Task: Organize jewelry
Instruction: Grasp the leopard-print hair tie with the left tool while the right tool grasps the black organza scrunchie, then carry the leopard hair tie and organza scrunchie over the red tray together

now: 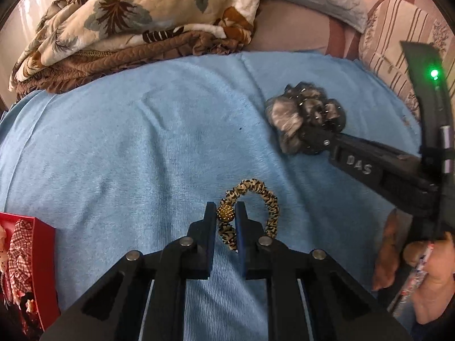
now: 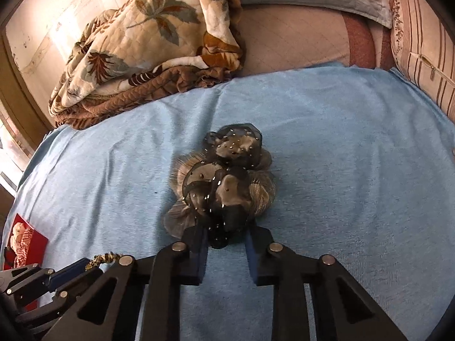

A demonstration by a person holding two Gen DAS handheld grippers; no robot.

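A leopard-print hair tie [image 1: 256, 210] with a gold bead lies on the blue cloth [image 1: 142, 147]. My left gripper [image 1: 225, 213] is shut on its gold bead. A black and grey ruffled scrunchie with studs [image 2: 224, 182] lies further right; it also shows in the left wrist view [image 1: 304, 119]. My right gripper [image 2: 226, 233] is closed onto the scrunchie's near edge, its fingers pressing the fabric. In the left wrist view the right gripper [image 1: 315, 139] reaches in from the right. The hair tie's end [image 2: 106, 257] and my left gripper [image 2: 76, 270] show at the lower left of the right wrist view.
A red box [image 1: 42, 258] with fabric items stands at the left edge; it also shows in the right wrist view [image 2: 39, 241]. A floral quilt [image 1: 128, 25] is piled at the back left. Striped pillows [image 1: 398, 56] lie at the back right.
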